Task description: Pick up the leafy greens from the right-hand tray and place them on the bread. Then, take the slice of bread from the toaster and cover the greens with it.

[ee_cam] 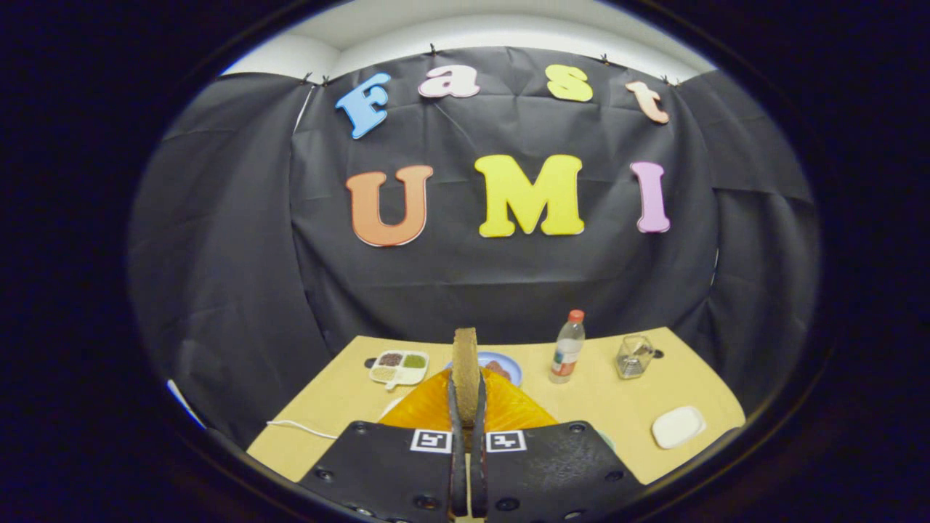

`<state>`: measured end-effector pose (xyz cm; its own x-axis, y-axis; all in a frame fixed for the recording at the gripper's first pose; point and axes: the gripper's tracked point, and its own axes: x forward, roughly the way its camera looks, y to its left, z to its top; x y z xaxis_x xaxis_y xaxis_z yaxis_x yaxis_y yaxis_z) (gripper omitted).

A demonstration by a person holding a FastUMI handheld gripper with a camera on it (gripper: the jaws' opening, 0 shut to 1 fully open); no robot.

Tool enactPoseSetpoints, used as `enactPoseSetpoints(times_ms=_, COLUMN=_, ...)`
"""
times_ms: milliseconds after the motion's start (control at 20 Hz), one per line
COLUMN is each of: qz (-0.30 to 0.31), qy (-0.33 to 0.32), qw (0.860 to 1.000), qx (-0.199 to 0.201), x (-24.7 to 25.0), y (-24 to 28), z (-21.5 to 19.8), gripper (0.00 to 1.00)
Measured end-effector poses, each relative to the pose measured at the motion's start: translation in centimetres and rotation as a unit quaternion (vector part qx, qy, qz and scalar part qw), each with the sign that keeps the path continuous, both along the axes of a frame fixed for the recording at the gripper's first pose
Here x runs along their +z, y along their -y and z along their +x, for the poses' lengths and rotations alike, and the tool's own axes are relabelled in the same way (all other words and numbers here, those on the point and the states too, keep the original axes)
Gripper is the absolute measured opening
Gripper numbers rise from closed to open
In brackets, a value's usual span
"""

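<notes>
My gripper (466, 396) is shut on a slice of brown bread (465, 363), which stands on edge between the two fingers and sticks up past their tips. Directly beneath the fingers lies an orange-yellow toaster (508, 410), seen from above. Beyond the slice sits a blue plate (508, 363) with something reddish brown on it, partly hidden by the bread. The gripper is raised well above the tan table (603, 399).
A white divided dish (398, 367) with small heaps of grains stands left of the plate. A clear bottle (567, 347) with an orange cap and a glass jar (634, 356) stand to the right. A white tray (678, 426) lies near the right edge. A white cable (301, 427) trails left.
</notes>
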<state>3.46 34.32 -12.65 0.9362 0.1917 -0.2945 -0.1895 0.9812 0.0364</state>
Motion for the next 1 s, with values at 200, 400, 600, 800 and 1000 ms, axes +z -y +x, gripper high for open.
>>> enactPoseSetpoints(times_ms=200, qz=-0.016, qy=-0.027, qw=0.999, qx=-0.021, x=-4.3, y=4.3, z=0.8, gripper=0.02)
enactPoseSetpoints(times_ms=400, qz=-0.004, qy=-0.073, qw=0.997, qx=-0.022, x=-10.5, y=6.0, z=1.4, gripper=0.03)
enactPoseSetpoints(times_ms=600, qz=0.016, qy=-0.113, qw=0.993, qx=-0.012, x=-16.1, y=6.0, z=1.6, gripper=0.03)
enactPoseSetpoints(times_ms=800, qz=0.028, qy=-0.140, qw=0.990, qx=-0.011, x=-19.6, y=6.4, z=2.0, gripper=0.02)
enactPoseSetpoints(times_ms=1000, qz=0.031, qy=-0.155, qw=0.987, qx=-0.013, x=-21.4, y=7.7, z=2.2, gripper=0.02)
